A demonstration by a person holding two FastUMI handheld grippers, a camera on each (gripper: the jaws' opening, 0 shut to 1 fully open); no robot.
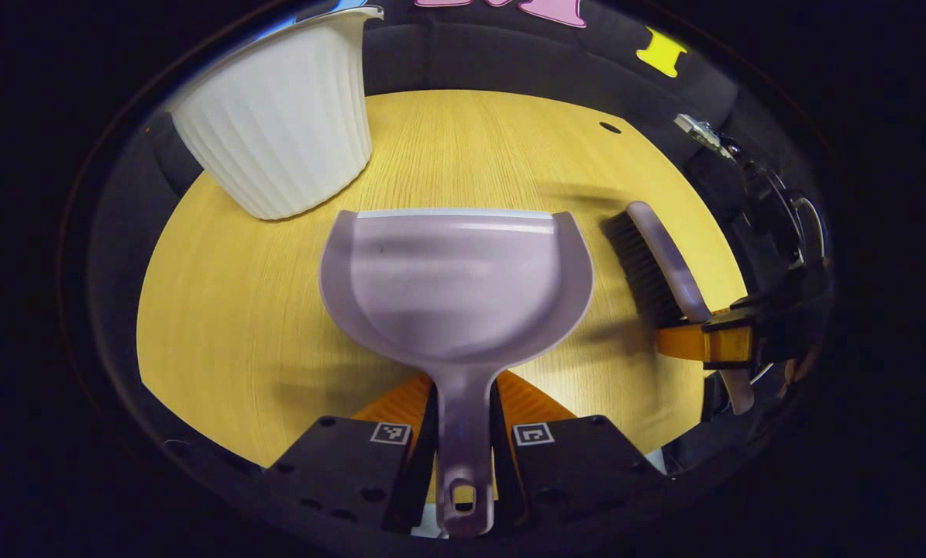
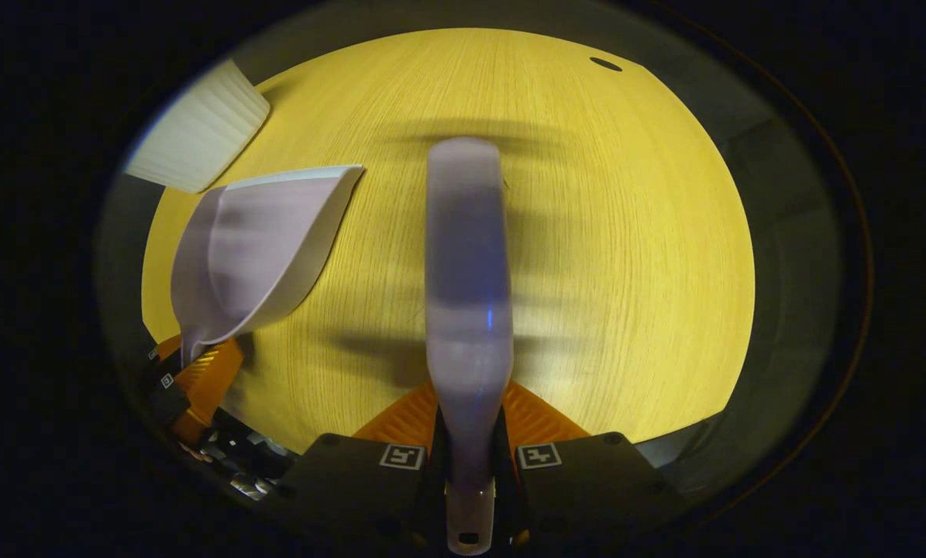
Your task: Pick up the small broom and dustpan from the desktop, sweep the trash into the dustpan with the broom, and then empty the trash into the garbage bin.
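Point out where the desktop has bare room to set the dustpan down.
Bare wood lies ahead of the lilac plastic dustpan, toward the small dark hole. It is crowded at the ribbed white garbage bin and beside the lilac-backed small broom.

- The left gripper (image 1: 464,434) is seen from its own camera with both orange-and-black fingers drawn in close, pressed against either side of the dustpan handle (image 1: 463,442).
- The dustpan (image 1: 455,283) is held straight ahead of those fingers, its open mouth facing away.
- The right gripper (image 2: 470,449) is likewise closed, both fingers clamped on the broom handle (image 2: 469,434).
- The broom (image 2: 466,263) is carried straight forward along the fingers.
- From the left gripper view, the right gripper (image 1: 710,341) is observed off to the right side, near, its orange fingers closed across the broom (image 1: 660,263).
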